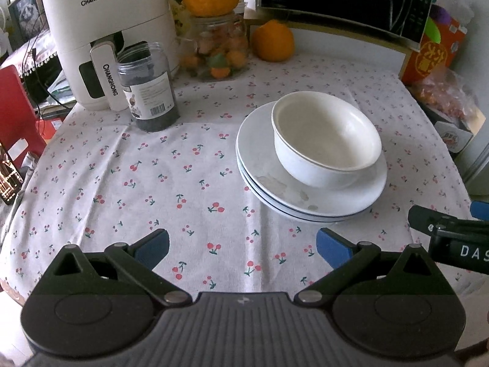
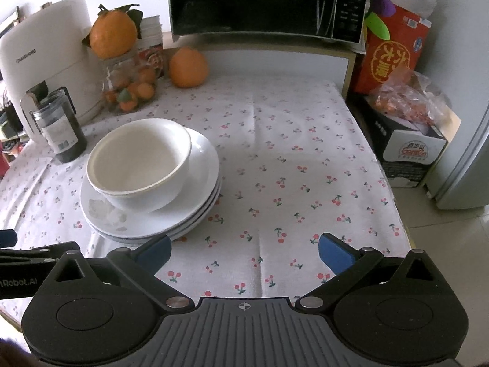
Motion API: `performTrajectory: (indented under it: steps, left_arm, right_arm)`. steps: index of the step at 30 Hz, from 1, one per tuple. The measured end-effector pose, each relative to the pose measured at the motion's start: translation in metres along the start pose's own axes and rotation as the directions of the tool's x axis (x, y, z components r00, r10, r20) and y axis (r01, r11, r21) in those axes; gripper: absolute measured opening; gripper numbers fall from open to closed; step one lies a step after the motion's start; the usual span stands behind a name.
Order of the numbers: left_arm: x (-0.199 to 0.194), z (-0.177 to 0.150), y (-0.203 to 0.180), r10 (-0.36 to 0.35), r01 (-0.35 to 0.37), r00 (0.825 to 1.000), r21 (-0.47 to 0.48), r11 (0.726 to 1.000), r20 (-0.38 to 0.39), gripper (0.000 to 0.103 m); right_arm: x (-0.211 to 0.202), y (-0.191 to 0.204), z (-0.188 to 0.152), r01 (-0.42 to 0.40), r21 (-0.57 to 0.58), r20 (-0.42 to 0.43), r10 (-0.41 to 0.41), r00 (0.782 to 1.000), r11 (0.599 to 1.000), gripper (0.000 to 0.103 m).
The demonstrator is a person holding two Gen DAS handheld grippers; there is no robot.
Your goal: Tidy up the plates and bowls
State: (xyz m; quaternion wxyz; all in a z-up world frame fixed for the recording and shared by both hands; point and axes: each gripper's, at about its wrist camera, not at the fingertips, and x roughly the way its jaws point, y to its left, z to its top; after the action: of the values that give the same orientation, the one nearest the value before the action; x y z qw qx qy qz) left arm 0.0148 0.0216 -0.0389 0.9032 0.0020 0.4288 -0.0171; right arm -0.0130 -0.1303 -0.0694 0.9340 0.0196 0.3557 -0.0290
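Glaze gleams on our round white ceramic bowl, atop stacked smooth white plates; both grippers' fingers spread wide, empty.

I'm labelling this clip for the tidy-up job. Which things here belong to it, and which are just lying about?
Belongs to the job:
bowl
stack of plates
left gripper, open
right gripper, open

Just lying about:
air fryer
dark jar
oranges
glass jar
microwave
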Motion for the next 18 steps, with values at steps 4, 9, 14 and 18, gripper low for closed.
performTrajectory:
  steps: [4, 9, 14, 18]
  left_arm:
    - [-0.0001, 0.0001, -0.0001, -0.007, 0.007, 1.0, 0.0, 1.0, -0.002, 0.103]
    - [-0.0006, -0.0009, -0.0024, -0.009, 0.009, 1.0, 0.012, 1.0, -0.001, 0.103]
    - [-0.0009, -0.0012, -0.0026, -0.01, 0.01, 1.0, 0.011, 1.0, -0.001, 0.103]
    - [-0.0011, -0.0014, -0.0022, -0.012, 0.012, 1.0, 0.009, 1.0, -0.002, 0.103]
  right_arm:
    - [-0.0007, -0.0006, -0.0007, -0.002, 0.005, -0.005, 0.002, 1.0, 1.0, 0.103]
    - [0.0011, -0.0038, -0.0011, 0.004, 0.018, -0.013, -0.004, 1.0, 1.0, 0.103]
    - [0.0024, -0.006, -0.0014, 0.01, 0.029, -0.014, -0.01, 1.0, 1.0, 0.103]
    - [0.0035, -0.0058, -0.0017, 0.013, 0.03, -0.018, -0.013, 1.0, 0.999, 0.103]
